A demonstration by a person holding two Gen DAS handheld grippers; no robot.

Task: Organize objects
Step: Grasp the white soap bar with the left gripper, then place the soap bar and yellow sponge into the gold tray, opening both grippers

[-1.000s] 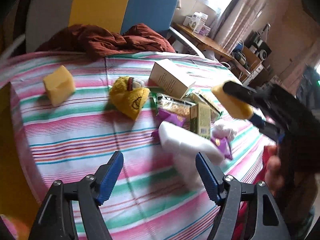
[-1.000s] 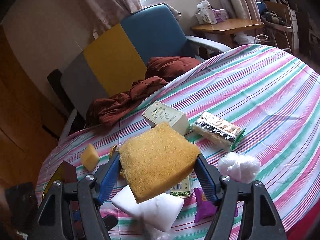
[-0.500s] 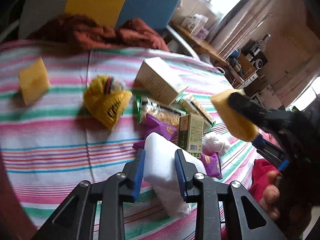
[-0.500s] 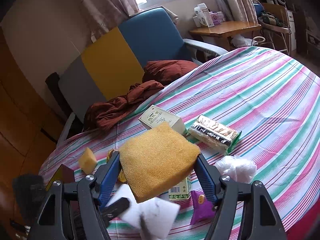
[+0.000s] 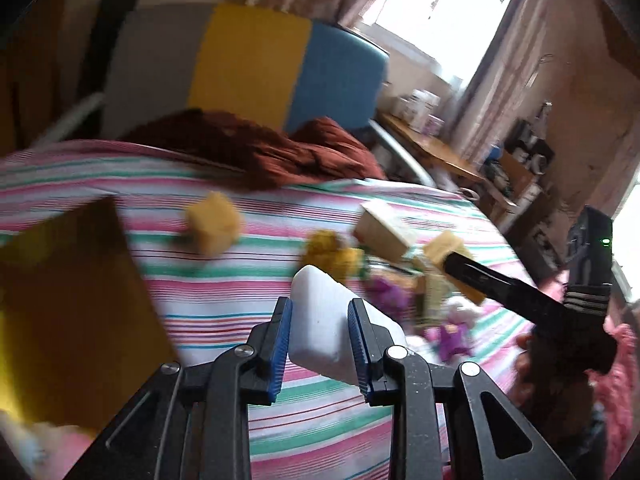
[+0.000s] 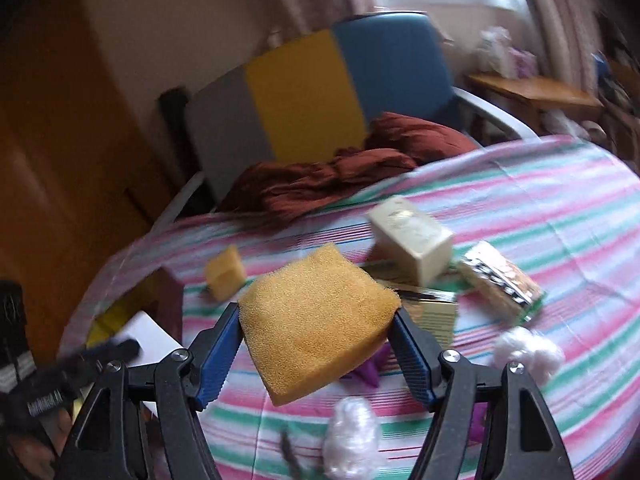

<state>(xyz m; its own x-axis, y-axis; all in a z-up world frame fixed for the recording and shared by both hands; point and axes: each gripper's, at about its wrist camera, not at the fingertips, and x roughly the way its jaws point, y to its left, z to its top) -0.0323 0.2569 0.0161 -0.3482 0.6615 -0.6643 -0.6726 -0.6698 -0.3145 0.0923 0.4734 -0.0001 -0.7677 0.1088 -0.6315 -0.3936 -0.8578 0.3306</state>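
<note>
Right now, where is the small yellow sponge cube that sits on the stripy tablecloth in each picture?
Left wrist view: the small yellow sponge cube sits upper-middle on the cloth, left of the white foam block held between the fingers.
Right wrist view: the cube lies left of centre, just up-left of the big orange sponge slab in the fingers.
Shared landmark: the grey, yellow and blue chair back behind the table.

We see an armchair (image 6: pixel 320 92) in grey, yellow and blue. Beyond it, a bright window (image 5: pixel 452 12) and what may be a wooden desk (image 5: pixel 432 152).
</note>
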